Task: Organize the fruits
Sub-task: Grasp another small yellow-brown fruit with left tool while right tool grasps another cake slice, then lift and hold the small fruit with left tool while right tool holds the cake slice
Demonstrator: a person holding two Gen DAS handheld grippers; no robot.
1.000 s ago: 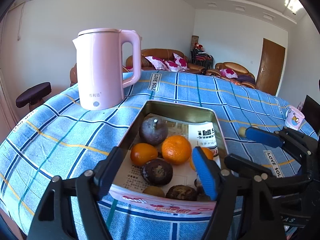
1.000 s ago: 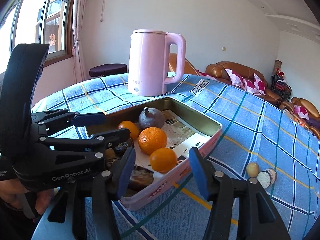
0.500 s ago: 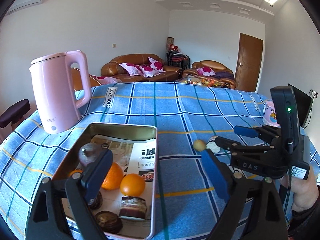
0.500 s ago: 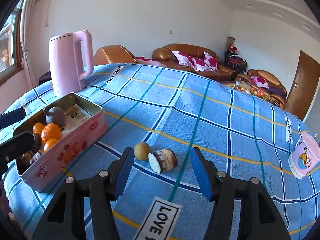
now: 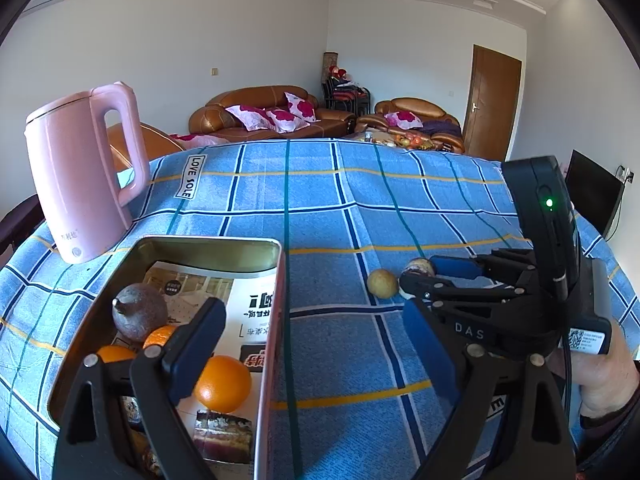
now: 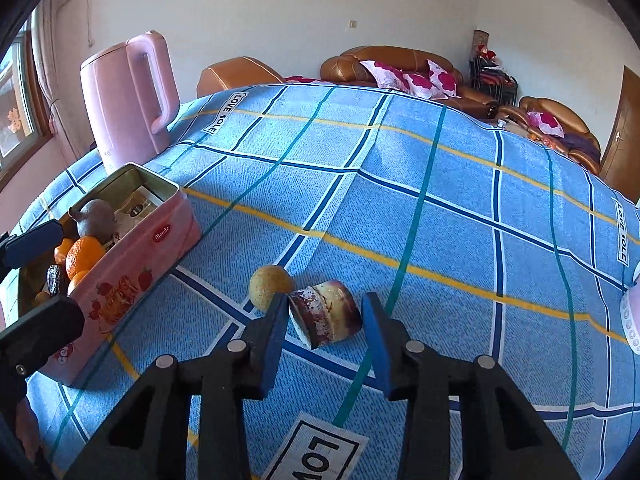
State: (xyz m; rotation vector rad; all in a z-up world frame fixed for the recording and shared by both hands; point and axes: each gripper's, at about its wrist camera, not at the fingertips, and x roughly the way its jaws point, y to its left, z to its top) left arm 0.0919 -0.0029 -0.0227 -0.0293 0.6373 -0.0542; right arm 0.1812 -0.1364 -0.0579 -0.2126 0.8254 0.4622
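A cut purple-skinned fruit piece (image 6: 328, 314) lies on the blue checked tablecloth (image 6: 440, 220). My right gripper (image 6: 325, 312) is closing on it, and both blue pads touch its sides. A small yellow-brown round fruit (image 6: 270, 286) sits just left of it, touching the left finger. The pink tin (image 5: 276, 320) holds oranges (image 5: 222, 384), a dark purple fruit (image 5: 138, 312) and other cut pieces. My left gripper (image 5: 310, 310) hovers open over the tin's right wall with nothing between its fingers. In the left wrist view the right gripper (image 5: 420, 272) is on the cut piece, a hand behind it.
A pink kettle (image 5: 80, 176) stands behind the tin at the left. A pink cup (image 6: 632, 320) sits at the right edge of the table. Printed paper (image 5: 248, 300) lines the tin's bottom. Sofas and a door lie beyond the table.
My right gripper swung from the tin over to the two loose fruits and closed around the cut piece. My left gripper shifted right off the tin's middle and its jaws widened.
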